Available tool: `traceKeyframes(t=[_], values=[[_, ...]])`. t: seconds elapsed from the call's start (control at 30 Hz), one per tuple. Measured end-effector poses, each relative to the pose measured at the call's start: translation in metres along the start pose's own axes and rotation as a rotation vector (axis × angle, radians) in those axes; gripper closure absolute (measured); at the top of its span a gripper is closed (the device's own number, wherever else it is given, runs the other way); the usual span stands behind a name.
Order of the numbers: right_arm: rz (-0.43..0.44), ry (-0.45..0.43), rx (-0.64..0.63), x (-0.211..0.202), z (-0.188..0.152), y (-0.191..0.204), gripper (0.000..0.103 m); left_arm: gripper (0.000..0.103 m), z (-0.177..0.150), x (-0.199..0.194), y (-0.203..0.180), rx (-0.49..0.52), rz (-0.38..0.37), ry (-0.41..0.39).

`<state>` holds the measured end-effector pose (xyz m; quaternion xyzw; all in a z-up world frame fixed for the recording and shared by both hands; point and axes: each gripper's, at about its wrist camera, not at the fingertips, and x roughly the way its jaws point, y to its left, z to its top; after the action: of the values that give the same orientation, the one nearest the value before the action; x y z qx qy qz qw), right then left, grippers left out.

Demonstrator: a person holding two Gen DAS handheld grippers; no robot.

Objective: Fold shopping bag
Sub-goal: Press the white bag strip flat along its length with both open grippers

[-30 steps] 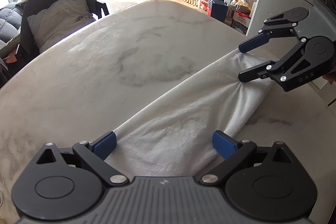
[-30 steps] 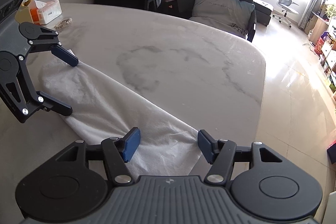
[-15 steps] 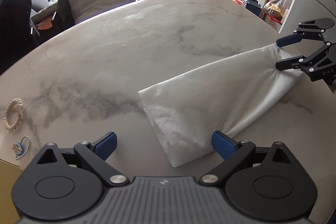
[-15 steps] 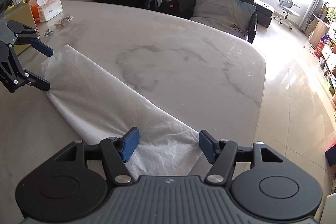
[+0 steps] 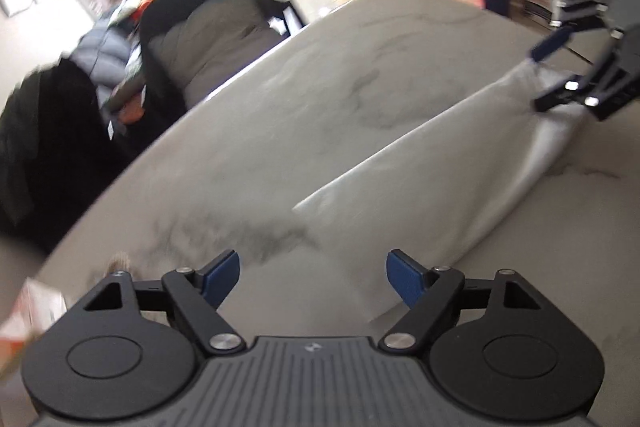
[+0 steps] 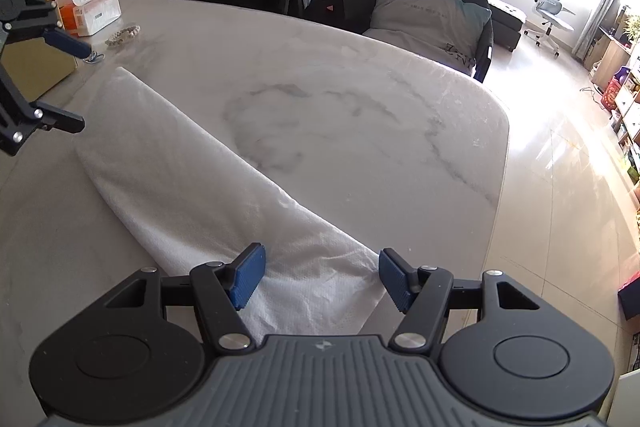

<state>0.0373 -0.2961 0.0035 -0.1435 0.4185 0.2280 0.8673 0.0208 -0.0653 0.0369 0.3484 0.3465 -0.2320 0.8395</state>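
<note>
Bag: the white, crinkled fabric shopping bag (image 6: 192,179) lay flat as a long folded strip on the pale marble-patterned counter (image 6: 360,115); it ran slantwise from one hand-held gripper to the other.
Right hand-held gripper: the right hand-held gripper (image 6: 320,277) stood over the near end of the strip; its blue pads (image 6: 248,275) straddled the cloth, parted, without pinching it.
Left hand-held gripper: the left hand-held gripper (image 5: 313,277) hung above the counter by the far end of the strip; its jaws were closing with nothing between them; the bag's edge lay just ahead and to the right; this view was blurred.
Counter: a white-and-orange tissue box (image 6: 90,11) and a small beaded bracelet (image 6: 123,34) sat near the far corner, apart from the bag.
Room: a black chair with a grey cushion (image 6: 432,15) stood beyond the counter; a white office chair (image 6: 554,13) stood by the bright window.
</note>
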Motion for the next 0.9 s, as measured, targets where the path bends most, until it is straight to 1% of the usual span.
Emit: traceKeyframes(t=[0.03,0.1,0.17,0.2,0.23,0.27,0.33,0.37,0.4,0.5,0.53,0.57,0.63,0.7,0.8,0.9], values=[[0.003,0.006,0.003,0.000,0.001,-0.001,0.038,0.021,0.006,-0.004,-0.017,0.106,-0.026,-0.055],[0.009,0.017,0.001,0.001,0.003,-0.001,0.038,0.021,0.010,0.000,-0.039,0.237,-0.076,-0.082],[0.021,0.037,-0.003,0.002,0.006,-0.002,0.038,0.021,0.011,0.011,-0.051,0.317,-0.122,-0.083],[0.027,0.047,-0.003,0.003,0.008,-0.003,0.038,0.021,0.012,0.018,-0.053,0.329,-0.146,-0.073],[0.033,0.054,-0.005,0.003,0.009,-0.004,0.037,0.019,0.013,0.023,-0.052,0.318,-0.168,-0.066],[0.037,0.060,-0.008,0.003,0.010,-0.004,0.037,0.016,0.015,0.028,-0.045,0.277,-0.194,-0.050],[0.047,0.073,-0.021,0.004,0.012,-0.005,0.037,0.016,0.019,0.038,-0.031,0.191,-0.247,-0.018],[0.051,0.077,-0.023,0.004,0.013,-0.005,0.037,0.014,0.020,0.042,-0.024,0.154,-0.284,0.000],[0.054,0.081,-0.025,0.004,0.013,-0.006,0.037,0.013,0.019,0.045,-0.020,0.130,-0.305,0.009],[0.062,0.088,-0.032,0.004,0.014,-0.007,0.037,0.010,0.015,0.061,0.000,0.012,-0.404,0.062],[0.063,0.091,-0.036,0.004,0.014,-0.007,0.037,0.007,0.014,0.065,0.004,-0.026,-0.440,0.091],[0.062,0.089,-0.044,0.003,0.015,-0.007,0.037,0.003,0.012,0.068,0.007,-0.049,-0.462,0.093],[0.055,0.074,-0.067,-0.003,0.016,-0.005,0.037,0.000,0.008,0.067,0.006,-0.016,-0.467,0.080],[0.039,0.027,-0.115,-0.019,0.016,0.000,0.037,0.000,0.009,0.067,0.006,-0.014,-0.471,0.090],[0.044,-0.023,-0.210,-0.041,0.012,0.012,0.036,0.000,0.007,0.066,0.006,-0.012,-0.472,0.093],[0.070,-0.032,-0.333,-0.055,0.001,0.030,0.036,0.000,0.006,0.065,0.003,-0.013,-0.472,0.092]])
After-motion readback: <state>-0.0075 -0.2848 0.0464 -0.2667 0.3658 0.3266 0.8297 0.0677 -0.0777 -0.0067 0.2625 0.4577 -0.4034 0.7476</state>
